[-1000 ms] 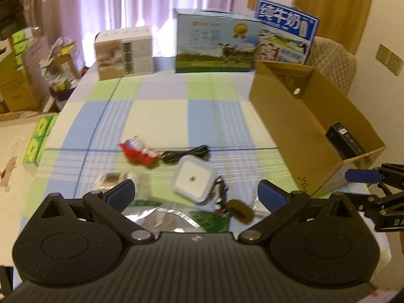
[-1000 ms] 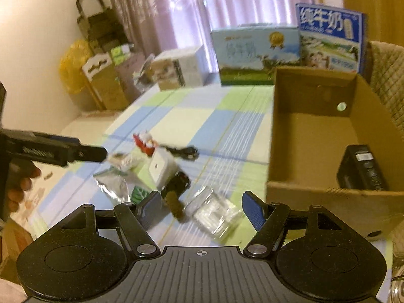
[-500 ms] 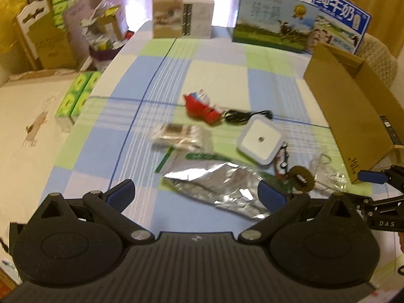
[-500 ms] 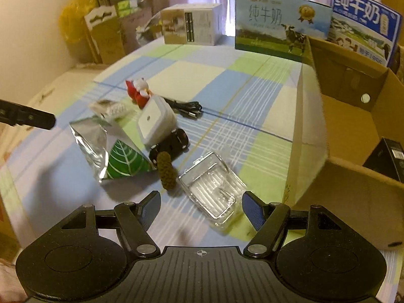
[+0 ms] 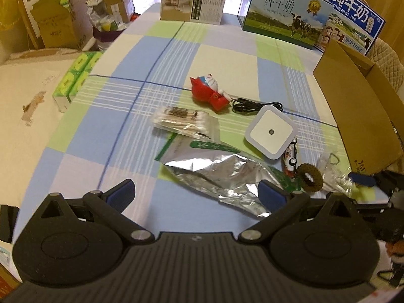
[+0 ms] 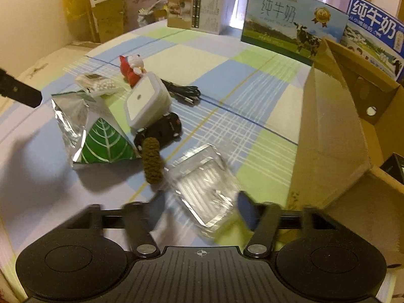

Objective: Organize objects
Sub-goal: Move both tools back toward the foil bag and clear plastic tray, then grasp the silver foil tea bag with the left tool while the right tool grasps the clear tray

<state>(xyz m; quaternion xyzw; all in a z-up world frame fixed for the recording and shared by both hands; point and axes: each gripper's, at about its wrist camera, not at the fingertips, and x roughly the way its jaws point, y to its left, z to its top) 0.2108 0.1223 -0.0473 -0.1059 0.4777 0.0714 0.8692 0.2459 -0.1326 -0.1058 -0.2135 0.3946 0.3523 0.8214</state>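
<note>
Toy (image 5: 207, 92) lies behind swabs (image 5: 185, 123); cable (image 5: 255, 106) behind nightlight (image 5: 271, 131); foil bag (image 5: 222, 176) in front; box (image 5: 353, 116) at right.

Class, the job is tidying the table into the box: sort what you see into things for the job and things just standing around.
For the job: toy, cable, cotton buds, night light, foil bag, toy car, scrunchie, clear case, cardboard box.

Standing around: milk cartons, white box.

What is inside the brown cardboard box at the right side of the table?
Inside the brown cardboard box only a black rectangular object shows, at the near right. The box's wall hides the rest of its floor.
</note>
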